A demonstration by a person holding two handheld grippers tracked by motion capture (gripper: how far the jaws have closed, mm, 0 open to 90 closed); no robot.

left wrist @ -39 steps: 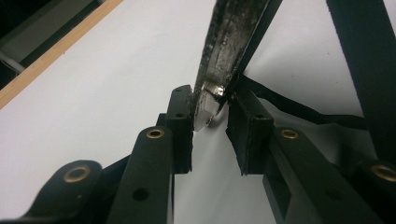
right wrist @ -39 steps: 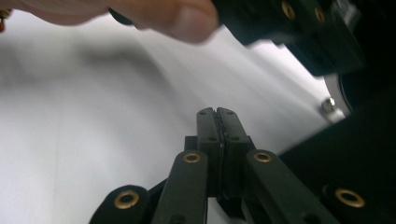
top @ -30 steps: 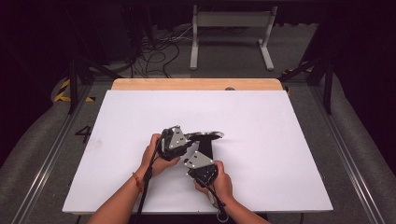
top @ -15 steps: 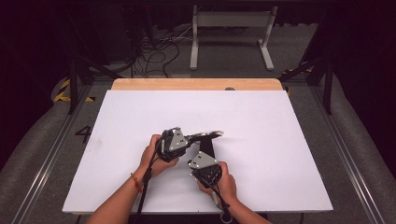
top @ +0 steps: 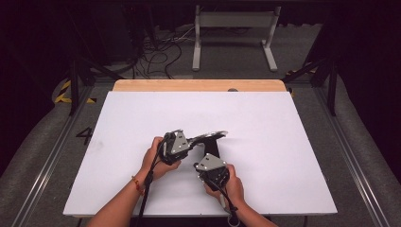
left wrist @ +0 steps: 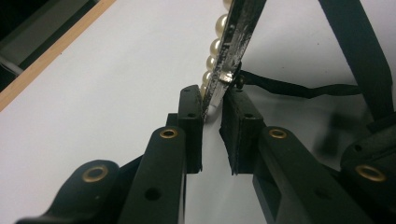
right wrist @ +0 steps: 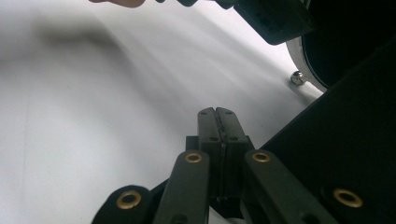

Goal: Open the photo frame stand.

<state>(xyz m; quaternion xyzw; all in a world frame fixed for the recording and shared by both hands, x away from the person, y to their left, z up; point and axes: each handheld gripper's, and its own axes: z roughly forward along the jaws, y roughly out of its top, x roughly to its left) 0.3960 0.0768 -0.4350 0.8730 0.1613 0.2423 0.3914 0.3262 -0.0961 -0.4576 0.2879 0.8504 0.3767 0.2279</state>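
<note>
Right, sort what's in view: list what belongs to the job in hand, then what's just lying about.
In the job:
- left gripper, jaws just closing on the pearl strip between them
- black strap
- right gripper, shut, empty

Lying about:
- cables
- white stand
- floor tape

White tabletop point(top: 142, 118) with wooden far edge, grey carpet, tangled cables point(top: 158, 49), white metal stand point(top: 234, 21), dark room

A dark numeral 4 point(top: 85, 136) stands on the grey floor just beyond the table's point(top: 283, 118) left edge; nothing else is legible.
</note>
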